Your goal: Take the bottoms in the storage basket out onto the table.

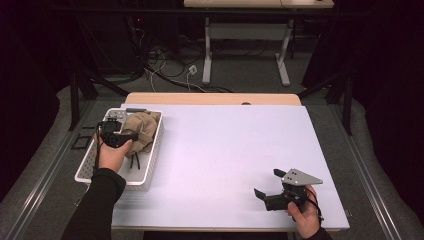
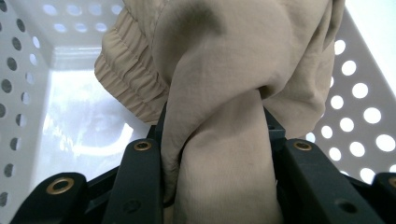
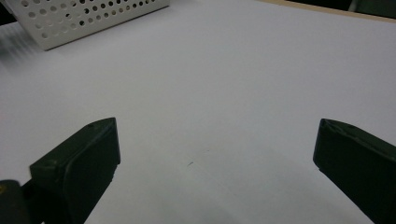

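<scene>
- My right gripper (image 1: pixel 266 183) sits low over the bare white counter (image 3: pixel 224 70), its two fingers (image 3: pixel 84 163) spread wide with nothing between them.
- My left gripper (image 1: pixel 131 136) is inside the one white perforated basket (image 1: pixel 155 145); its fingers (image 2: pixel 140 182) pinch a fold of the single beige cloth (image 2: pixel 224 93).
- The cloth hides those fingertips and most of the basket floor beyond them.

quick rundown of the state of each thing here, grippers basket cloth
left gripper: shut on the cloth, inside the basket
right gripper: open, holding nothing, low over the bare white table
cloth: beige, crumpled, a fold pinched between the left jaws, bulk in the basket
basket: white, perforated, upright at the table's left edge, open top
</scene>
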A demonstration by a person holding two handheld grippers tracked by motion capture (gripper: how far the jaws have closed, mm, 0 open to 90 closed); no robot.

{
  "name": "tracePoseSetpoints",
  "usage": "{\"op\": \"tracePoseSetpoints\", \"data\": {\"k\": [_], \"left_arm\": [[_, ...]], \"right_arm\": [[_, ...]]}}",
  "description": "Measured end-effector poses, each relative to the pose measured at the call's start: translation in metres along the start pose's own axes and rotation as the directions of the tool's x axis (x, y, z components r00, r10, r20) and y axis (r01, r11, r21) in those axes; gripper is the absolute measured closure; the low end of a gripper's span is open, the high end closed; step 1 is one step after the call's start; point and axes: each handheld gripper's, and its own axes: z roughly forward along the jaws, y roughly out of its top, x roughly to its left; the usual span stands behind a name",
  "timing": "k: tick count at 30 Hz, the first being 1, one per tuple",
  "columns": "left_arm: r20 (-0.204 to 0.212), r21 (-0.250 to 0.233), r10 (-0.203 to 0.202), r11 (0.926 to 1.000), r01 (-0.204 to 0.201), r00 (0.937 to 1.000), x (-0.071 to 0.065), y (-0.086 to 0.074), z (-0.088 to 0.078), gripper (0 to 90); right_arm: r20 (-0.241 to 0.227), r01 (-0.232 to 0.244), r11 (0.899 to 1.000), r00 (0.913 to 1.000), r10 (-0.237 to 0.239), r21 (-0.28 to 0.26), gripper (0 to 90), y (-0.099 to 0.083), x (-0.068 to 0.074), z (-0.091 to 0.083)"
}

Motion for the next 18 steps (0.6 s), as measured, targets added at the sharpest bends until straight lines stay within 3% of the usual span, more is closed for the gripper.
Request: {"op": "tracePoseSetpoints", "data": {"k": [18], "left_arm": [[-0.008, -0.090, -0.007, 0.9959, 0.007, 0.9999, 0.002, -0.002, -0.018, 63.3]], "right_arm": [[0.003, 0.004, 1.000, 1.0000, -0.004, -0.002, 0.5, 0.000, 0.000, 0.000]]}}
